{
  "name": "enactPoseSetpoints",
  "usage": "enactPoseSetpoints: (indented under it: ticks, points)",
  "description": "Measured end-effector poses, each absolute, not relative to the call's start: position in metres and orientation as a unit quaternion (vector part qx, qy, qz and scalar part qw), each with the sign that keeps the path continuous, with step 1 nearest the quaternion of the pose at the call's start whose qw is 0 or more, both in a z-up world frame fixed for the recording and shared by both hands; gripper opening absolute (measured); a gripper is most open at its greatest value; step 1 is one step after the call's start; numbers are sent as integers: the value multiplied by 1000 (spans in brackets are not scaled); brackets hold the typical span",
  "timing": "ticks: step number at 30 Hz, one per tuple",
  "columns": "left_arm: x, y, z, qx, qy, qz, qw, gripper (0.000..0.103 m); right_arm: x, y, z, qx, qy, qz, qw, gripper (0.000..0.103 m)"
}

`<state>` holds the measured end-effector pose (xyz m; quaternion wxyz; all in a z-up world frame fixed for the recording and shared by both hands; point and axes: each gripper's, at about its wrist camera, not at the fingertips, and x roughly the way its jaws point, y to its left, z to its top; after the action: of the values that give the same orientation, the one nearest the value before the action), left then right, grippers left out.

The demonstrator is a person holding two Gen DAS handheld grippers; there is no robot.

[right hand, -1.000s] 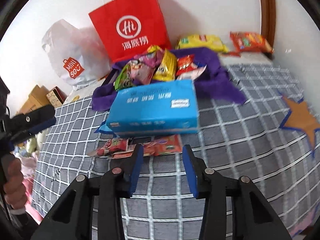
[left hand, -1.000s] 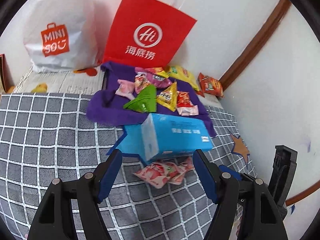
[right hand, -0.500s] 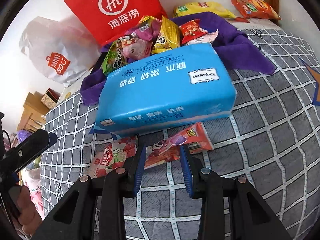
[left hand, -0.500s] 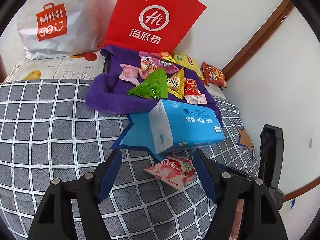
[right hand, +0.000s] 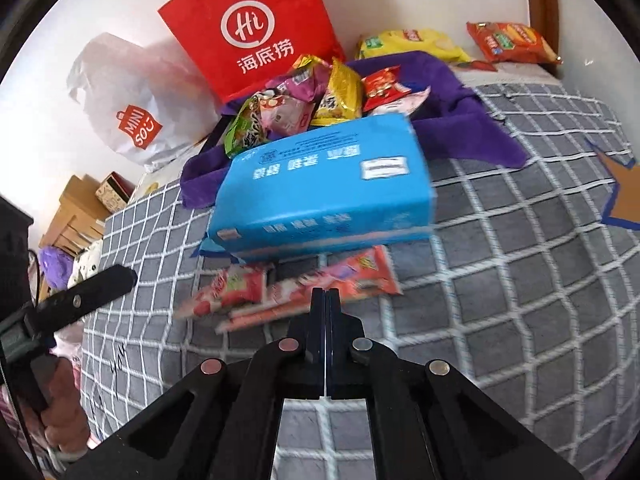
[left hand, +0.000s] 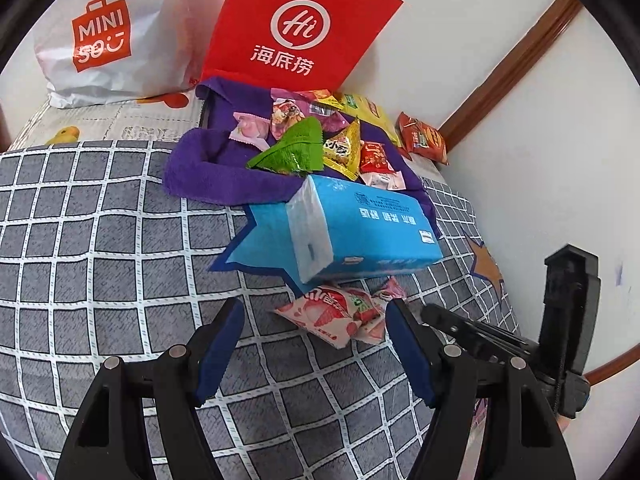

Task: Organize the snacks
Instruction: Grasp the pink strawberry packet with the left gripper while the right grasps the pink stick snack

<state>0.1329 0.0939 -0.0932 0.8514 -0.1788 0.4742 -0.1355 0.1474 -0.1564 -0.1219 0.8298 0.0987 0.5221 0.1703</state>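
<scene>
Two bags point(left hand: 296, 28); one tissue pack point(left hand: 360, 232); perhaps ten snacks point(left hand: 332, 312).

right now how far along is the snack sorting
Roughly midway. Done: a heap of small snacks sits on the purple cloth. In hand: the right gripper is shut at the edge of a pink packet, grip unclear; the left gripper is open, empty. Left: the strawberry packet beside the blue tissue pack, plus the yellow bag and orange bag by the wall.
</scene>
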Motion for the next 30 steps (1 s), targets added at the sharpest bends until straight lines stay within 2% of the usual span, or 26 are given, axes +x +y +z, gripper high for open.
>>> enactPoseSetpoints:
  ticks: [5, 7, 9, 10, 19, 30]
  points:
    - [132, 89, -93, -187, 474, -137, 849, 70, 139, -161, -128, 99, 541, 174, 817, 6]
    - [131, 88, -92, -186, 472, -137, 851, 71, 139, -158, -134, 120, 548, 185, 807, 15]
    - [130, 89, -91, -183, 471, -136, 852, 71, 140, -158, -140, 153, 549, 191, 799, 47]
    - [129, 90, -91, -182, 471, -136, 853, 71, 143, -157, -143, 170, 547, 191, 797, 54]
    - [132, 105, -98, -186, 472, -137, 851, 71, 167, -160, -167, 270, 555, 154, 772, 54]
    - [136, 104, -107, -182, 471, -155, 849, 71, 178, -146, -164, 255, 553, 103, 786, 53]
